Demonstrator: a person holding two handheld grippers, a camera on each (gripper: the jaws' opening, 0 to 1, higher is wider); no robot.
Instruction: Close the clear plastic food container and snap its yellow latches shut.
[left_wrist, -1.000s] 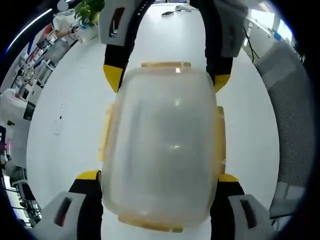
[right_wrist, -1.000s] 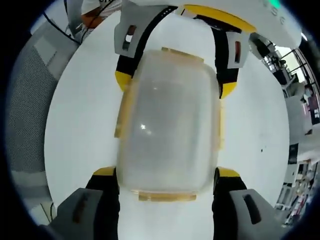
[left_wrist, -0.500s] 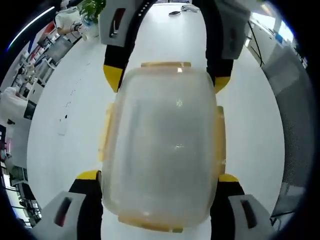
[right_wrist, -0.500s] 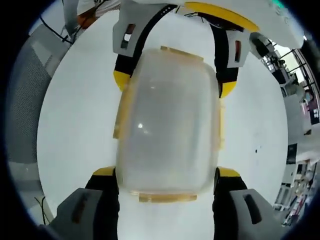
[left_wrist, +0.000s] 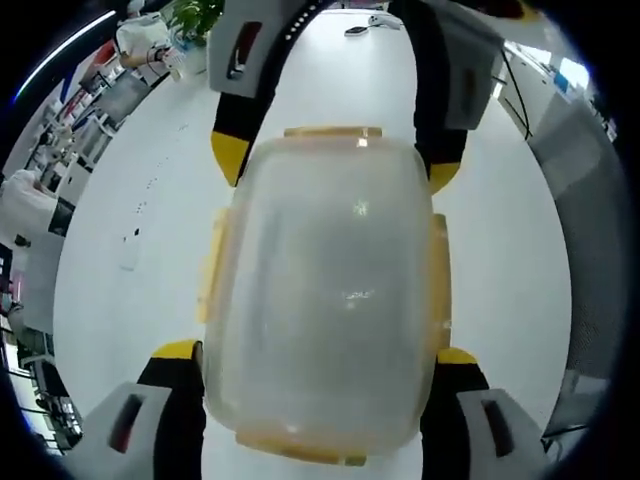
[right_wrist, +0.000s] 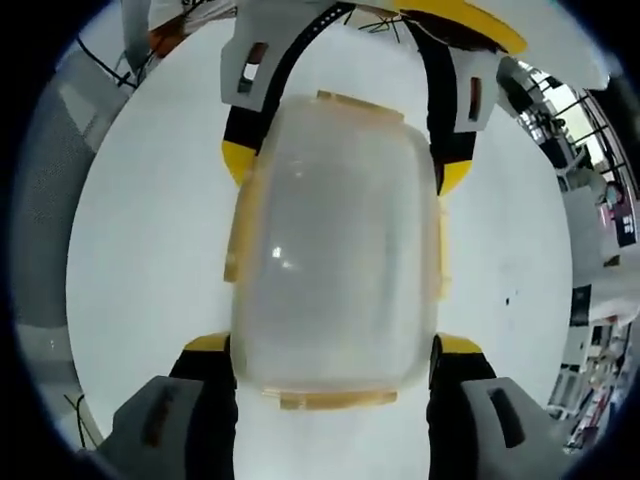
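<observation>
White desk (left_wrist: 120, 300) is being spanned by container (left_wrist: 335, 300), long axis gripper-to-gripper, clamped endwise by left gripper (left_wrist: 318, 360) and right gripper (right_wrist: 335, 350).

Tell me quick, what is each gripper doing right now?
Left gripper: shut on the clear plastic food container with yellow latches.
Right gripper: shut on the same container, at its opposite end.

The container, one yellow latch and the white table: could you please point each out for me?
container (left_wrist: 330, 300), left gripper view, middle of its clear lid
yellow latch (left_wrist: 332, 131), left gripper view, far-end strip
table (right_wrist: 150, 250), right gripper view, bare surface
</observation>
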